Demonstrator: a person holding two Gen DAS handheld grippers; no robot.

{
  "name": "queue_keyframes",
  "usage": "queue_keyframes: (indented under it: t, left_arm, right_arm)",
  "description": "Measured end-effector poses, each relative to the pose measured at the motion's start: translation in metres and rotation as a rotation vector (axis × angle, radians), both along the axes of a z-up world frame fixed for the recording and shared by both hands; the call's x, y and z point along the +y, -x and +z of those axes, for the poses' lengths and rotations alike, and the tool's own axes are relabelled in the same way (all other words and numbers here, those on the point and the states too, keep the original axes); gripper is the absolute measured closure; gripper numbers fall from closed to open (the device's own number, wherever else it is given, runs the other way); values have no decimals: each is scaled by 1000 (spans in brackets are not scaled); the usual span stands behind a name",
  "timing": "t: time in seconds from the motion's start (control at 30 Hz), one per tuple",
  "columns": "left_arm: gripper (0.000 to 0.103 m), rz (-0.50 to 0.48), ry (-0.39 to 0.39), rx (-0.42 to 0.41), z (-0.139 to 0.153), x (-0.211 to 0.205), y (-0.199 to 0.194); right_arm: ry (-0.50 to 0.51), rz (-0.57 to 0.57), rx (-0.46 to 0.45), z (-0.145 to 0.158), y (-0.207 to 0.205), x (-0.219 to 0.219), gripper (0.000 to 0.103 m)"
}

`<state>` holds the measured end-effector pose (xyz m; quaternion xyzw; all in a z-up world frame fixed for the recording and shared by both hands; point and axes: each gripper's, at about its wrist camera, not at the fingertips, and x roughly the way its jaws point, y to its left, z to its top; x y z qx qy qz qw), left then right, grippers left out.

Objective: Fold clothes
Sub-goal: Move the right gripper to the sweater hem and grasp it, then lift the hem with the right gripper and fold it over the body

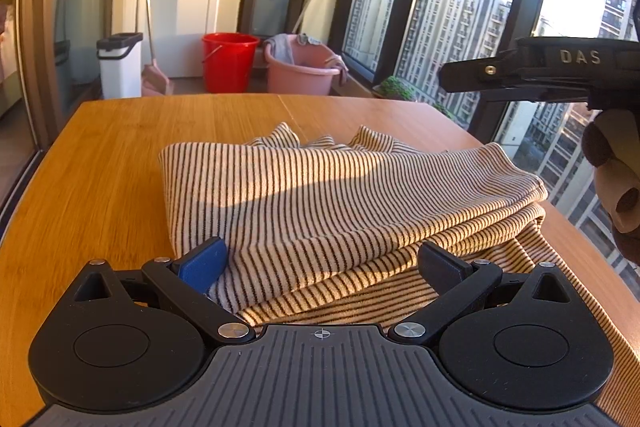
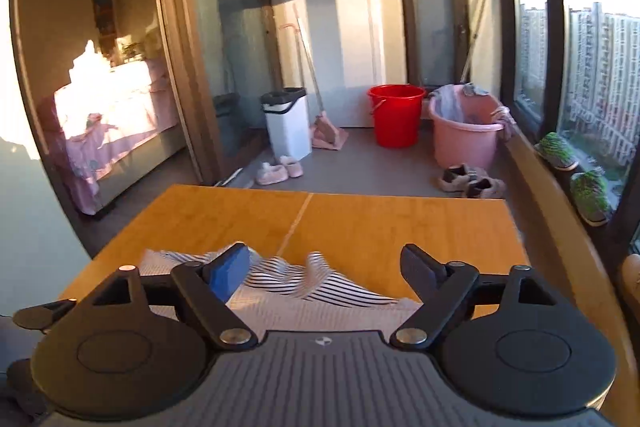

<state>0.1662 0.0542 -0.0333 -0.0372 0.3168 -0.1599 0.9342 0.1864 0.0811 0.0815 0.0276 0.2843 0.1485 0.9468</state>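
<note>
Two spread grippers, one folded striped garment on your table.
From the left wrist, your left gripper [image 1: 322,259] sits fingers wide apart, low over the near edge of the beige-and-brown striped knit garment [image 1: 340,195], folded in layers on the orange-brown wooden table [image 1: 120,155]. From the right wrist, your right gripper [image 2: 326,269] is spread too, raised above the garment's far edge, holding nothing.
</note>
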Motion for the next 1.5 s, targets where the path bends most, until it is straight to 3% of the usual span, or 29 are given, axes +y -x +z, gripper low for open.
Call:
queue_keyframes:
  t: [0.03,0.1,0.23,0.4,0.53,0.6,0.63,0.77,0.83,0.9,1.03,1.13,1.2,1.23,1.3,1.5]
  left_arm:
    - [0,-1,0,1,0,0,0]
    - [0,-3,2,3,0,0,0]
    - [0,-5,10,5,-1,2,0]
    - [0,-5,15,5,-1,3,-2]
    - [0,-5,19,6,-1,4,-3]
    - [0,-4,22,6,-1,4,-3]
    - [0,-4,23,6,-1,3,-3]
    - [0,-4,24,6,-2,3,-3]
    - [0,-4,23,6,-2,3,-3]
    - [0,-3,23,6,-2,3,-3]
    - [0,-3,25,5,-3,2,-2]
    - [0,-3,29,4,-4,2,-1]
    - [0,-3,31,3,-4,3,0]
    - [0,-3,34,3,-5,3,1]
    - [0,-11,60,2,-3,8,1]
    - [0,10,268,18,18,63,10]
  right_arm:
    - [16,15,19,-4,-10,8,38]
    - [56,34,57,-15,-29,24,38]
    - [166,-45,109,-41,-65,32,38]
    - [130,-49,191,-59,-84,18,38]
    - [129,-26,192,-68,-87,22,38]
    - [119,-18,184,-71,-87,21,45]
    - [130,-9,171,-71,-84,23,56]
    - [193,19,122,-70,-74,35,76]
    - [209,11,123,-68,-74,37,82]
    - [209,8,133,-66,-76,37,82]
    - [180,13,156,-65,-81,33,71]
    - [149,20,175,-65,-85,29,70]
    - [129,25,188,-66,-88,26,73]
    - [141,16,181,-64,-87,27,82]
    - [154,7,159,-57,-80,28,92]
    - [3,85,78,-25,5,7,93]
